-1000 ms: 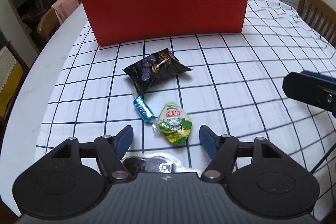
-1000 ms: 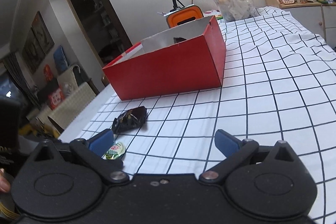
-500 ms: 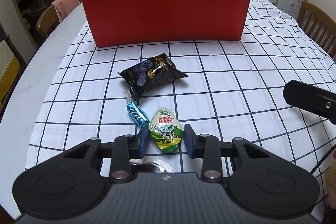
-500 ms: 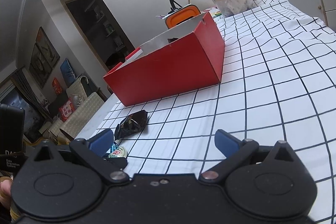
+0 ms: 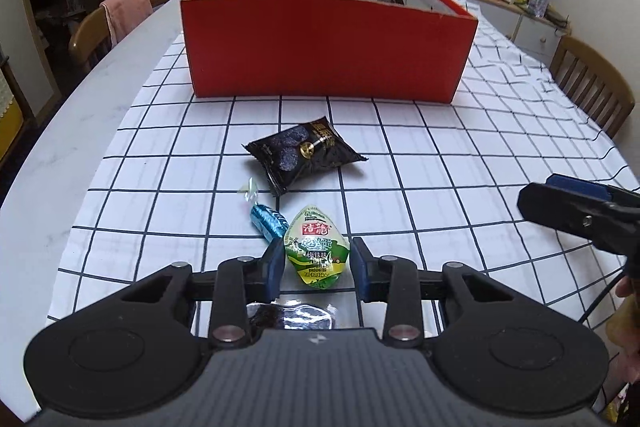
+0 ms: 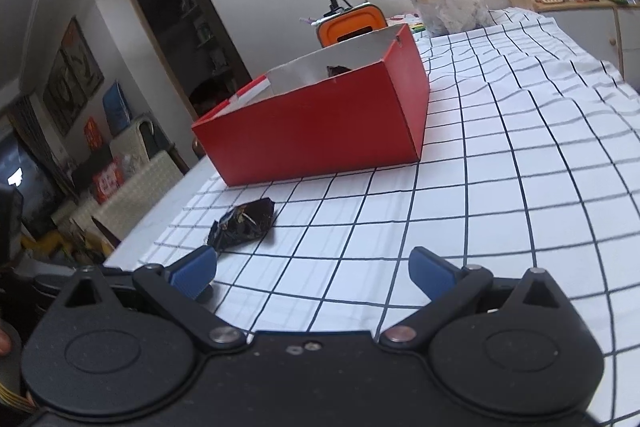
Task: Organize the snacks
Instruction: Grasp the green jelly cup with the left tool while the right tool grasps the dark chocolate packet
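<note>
The left gripper (image 5: 316, 269) clamps the green snack packet (image 5: 317, 251), black cookie pouch (image 5: 304, 155) at twelve o'clock; the right gripper (image 6: 312, 273) gapes wide, empty.

table (image 5: 60, 163) | checked cloth (image 5: 440, 147) | red box (image 5: 328, 51), black packet (image 5: 304, 155) (flat)

— What does your left gripper (image 5: 316, 273) look like?

— Matte black, with two round discs at the near corners, a ribbed grey panel between them bearing a small white mark, silver pivot screws on the linkage arms, and blue pads on its fingers (image 5: 273, 267).

— And your right gripper (image 6: 312, 271)?

— The same build: black discs, silver screws, two small screws at the near centre, blue fingertips (image 6: 430, 269). From your left camera it shows as a black bar with a blue tip.
</note>
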`<state>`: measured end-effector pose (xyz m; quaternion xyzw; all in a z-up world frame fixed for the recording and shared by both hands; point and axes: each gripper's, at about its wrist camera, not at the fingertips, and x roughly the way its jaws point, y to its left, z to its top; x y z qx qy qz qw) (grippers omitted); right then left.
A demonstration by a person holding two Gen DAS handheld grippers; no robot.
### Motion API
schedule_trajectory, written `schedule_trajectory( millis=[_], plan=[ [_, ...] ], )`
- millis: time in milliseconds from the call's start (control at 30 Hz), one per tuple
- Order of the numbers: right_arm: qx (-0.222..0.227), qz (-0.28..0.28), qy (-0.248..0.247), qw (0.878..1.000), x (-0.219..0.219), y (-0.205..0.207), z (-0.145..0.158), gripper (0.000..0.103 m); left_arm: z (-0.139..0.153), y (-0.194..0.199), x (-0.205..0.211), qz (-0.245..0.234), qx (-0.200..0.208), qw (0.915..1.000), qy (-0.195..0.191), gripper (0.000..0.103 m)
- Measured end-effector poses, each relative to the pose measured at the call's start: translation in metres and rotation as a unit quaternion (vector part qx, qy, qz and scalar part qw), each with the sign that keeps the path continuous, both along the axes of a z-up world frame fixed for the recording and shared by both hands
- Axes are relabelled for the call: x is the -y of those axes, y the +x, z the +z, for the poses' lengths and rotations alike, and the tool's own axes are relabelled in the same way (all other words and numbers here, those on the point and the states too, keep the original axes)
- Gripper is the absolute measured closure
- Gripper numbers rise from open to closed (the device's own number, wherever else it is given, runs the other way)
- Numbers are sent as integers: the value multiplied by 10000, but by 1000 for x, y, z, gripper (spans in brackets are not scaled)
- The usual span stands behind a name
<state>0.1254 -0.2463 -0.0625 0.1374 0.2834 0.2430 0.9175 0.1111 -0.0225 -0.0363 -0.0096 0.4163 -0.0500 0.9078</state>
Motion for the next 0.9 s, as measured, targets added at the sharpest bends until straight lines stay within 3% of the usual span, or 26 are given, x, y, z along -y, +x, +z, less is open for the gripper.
schedule_trajectory(
  millis=[300,567,900],
  plan=[
    [111,555,-985,9935,-40,20,24,1,7,-6,-33,239,236,9989,-327,69],
    [-52,868,-1593,9834,-100,54,31,2,11,-9,-73,611,410,9954,-615,69],
    [-828,718,-1794,9777,-162,99,16,3,12,-13,-98,682,640,9931,-701,69]
  ],
)
